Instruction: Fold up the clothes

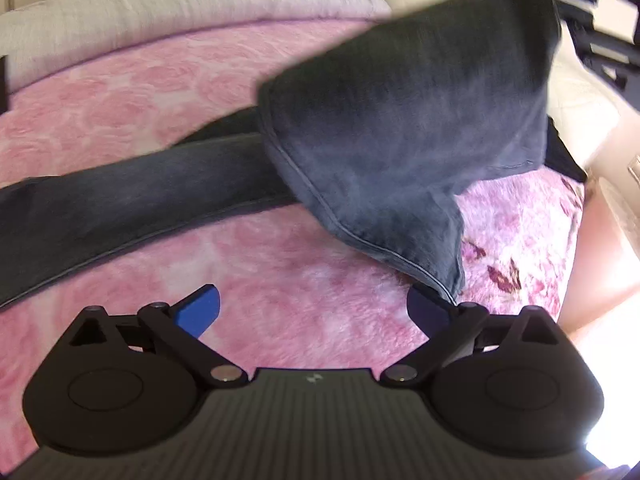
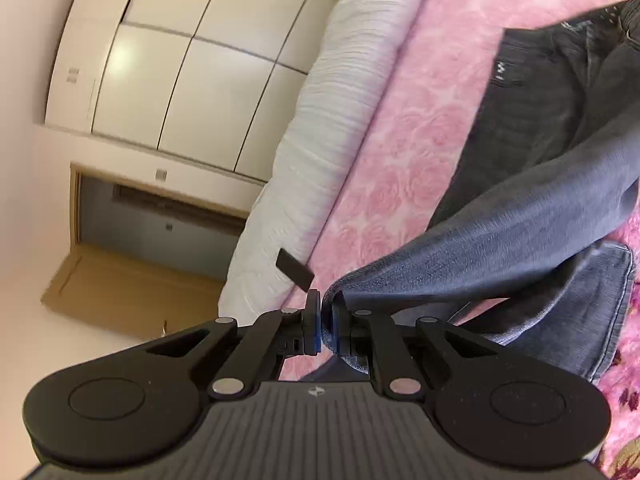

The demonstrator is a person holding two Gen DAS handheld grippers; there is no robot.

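Dark grey jeans (image 1: 400, 120) lie on a pink rose-patterned blanket (image 1: 120, 92). One leg stretches left across the bed; the other part hangs lifted toward the upper right. My left gripper (image 1: 314, 310) is open and empty just above the blanket, its right finger beside the hanging hem. The other gripper (image 1: 592, 12) shows at the top right holding the raised cloth. In the right wrist view my right gripper (image 2: 325, 322) is shut on a fold of the jeans (image 2: 500, 240), which drape away to the right over the blanket (image 2: 400, 140).
A white quilted cover (image 1: 160, 4) borders the far edge of the bed (image 2: 320, 120). White wardrobe doors (image 2: 180, 60) and a doorway (image 2: 160, 232) stand beyond. A small black object (image 2: 294, 268) lies on the white cover. The bed edge drops off at right (image 1: 600, 240).
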